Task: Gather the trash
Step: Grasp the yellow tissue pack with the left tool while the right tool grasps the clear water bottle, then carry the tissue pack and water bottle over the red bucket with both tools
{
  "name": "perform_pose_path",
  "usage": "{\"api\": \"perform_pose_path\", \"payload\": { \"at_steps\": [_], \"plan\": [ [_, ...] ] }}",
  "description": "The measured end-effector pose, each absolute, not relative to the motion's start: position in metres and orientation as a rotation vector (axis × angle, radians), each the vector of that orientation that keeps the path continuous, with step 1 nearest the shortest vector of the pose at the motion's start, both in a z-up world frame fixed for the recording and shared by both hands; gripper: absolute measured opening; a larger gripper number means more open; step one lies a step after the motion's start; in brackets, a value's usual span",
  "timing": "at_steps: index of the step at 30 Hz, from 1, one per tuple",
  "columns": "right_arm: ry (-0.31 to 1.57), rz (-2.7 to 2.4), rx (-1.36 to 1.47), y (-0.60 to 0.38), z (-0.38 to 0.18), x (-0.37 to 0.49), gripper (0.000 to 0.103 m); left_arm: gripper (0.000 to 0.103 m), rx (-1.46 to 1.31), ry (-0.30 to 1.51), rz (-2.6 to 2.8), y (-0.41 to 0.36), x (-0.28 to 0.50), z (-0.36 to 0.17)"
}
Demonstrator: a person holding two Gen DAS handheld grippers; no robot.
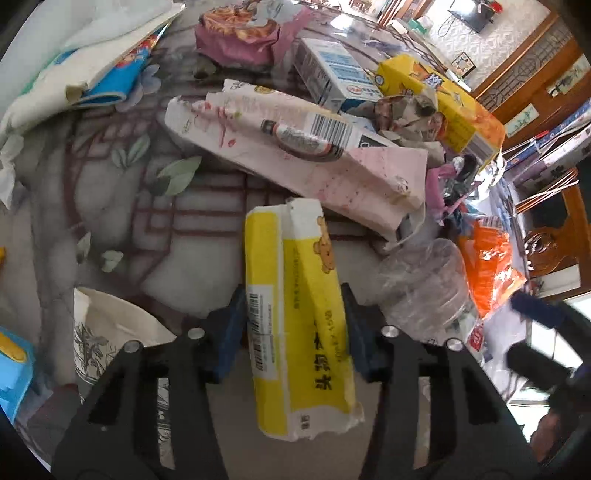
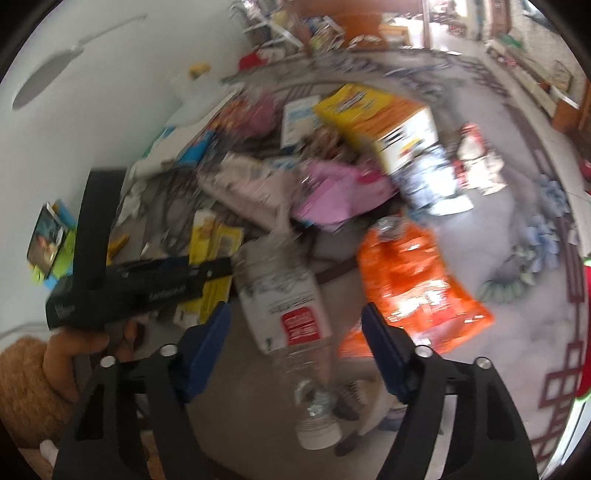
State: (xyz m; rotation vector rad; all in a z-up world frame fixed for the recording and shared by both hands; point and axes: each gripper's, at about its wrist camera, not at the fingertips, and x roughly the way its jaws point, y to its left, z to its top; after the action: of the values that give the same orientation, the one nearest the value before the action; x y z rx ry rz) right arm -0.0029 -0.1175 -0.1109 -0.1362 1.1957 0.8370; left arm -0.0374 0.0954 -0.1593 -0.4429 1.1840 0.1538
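My left gripper is shut on a yellow and white tissue pack, held just above the table; the pack also shows in the right wrist view. My right gripper is open, its blue pads on either side of a crushed clear plastic bottle with a red label and white cap, not touching it. The bottle also shows in the left wrist view. The right wrist view is blurred. The left gripper's black body lies left of the bottle there.
A heap of trash lies beyond: a pink and white carton, a blue and white box, a yellow box, a pink wrapper, an orange snack bag. A paper cup stands at the near left.
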Motion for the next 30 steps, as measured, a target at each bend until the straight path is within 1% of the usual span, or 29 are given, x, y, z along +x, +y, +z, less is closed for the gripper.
{"api": "perform_pose_path", "payload": {
  "at_steps": [2, 6, 7, 9, 12, 13, 14, 15, 18, 22, 30],
  "plan": [
    [1.205, 0.863, -0.138, -0.112, -0.115, -0.005, 0.067, 0.042, -0.437, 1.159, 0.157, 0.098, -0.042, -0.152],
    [1.23, 0.878, -0.172, -0.102, -0.129, -0.001, 0.068, 0.042, -0.426, 1.108, 0.164, 0.103, -0.05, -0.134],
    [1.239, 0.875, -0.188, -0.099, -0.132, 0.0, 0.069, 0.042, -0.424, 1.095, 0.166, 0.105, -0.051, -0.129],
    [1.249, 0.857, -0.204, -0.094, -0.143, 0.002, 0.078, 0.042, -0.412, 1.06, 0.168, 0.104, -0.053, -0.118],
    [1.279, 0.844, -0.204, -0.094, -0.154, 0.003, 0.078, 0.042, -0.401, 1.019, 0.167, 0.099, -0.052, -0.104],
    [1.285, 0.843, -0.21, -0.094, -0.157, 0.003, 0.077, 0.042, -0.399, 1.009, 0.165, 0.097, -0.049, -0.102],
    [1.292, 0.845, -0.22, -0.094, -0.159, 0.002, 0.061, 0.042, -0.396, 0.996, 0.162, 0.095, -0.047, -0.098],
    [1.298, 0.848, -0.229, -0.094, -0.16, 0.002, 0.056, 0.042, -0.392, 0.987, 0.159, 0.092, -0.046, -0.096],
    [1.292, 0.882, -0.187, -0.094, -0.154, 0.007, 0.056, 0.042, -0.378, 0.96, 0.146, 0.084, -0.043, -0.086],
    [1.234, 0.89, -0.082, -0.116, -0.126, 0.016, 0.055, 0.042, -0.362, 0.894, 0.136, 0.074, -0.039, -0.066],
    [1.054, 0.736, 0.252, -0.218, -0.064, 0.056, 0.054, 0.042, -0.33, 0.839, 0.056, 0.041, -0.017, -0.043]
  ]
}}
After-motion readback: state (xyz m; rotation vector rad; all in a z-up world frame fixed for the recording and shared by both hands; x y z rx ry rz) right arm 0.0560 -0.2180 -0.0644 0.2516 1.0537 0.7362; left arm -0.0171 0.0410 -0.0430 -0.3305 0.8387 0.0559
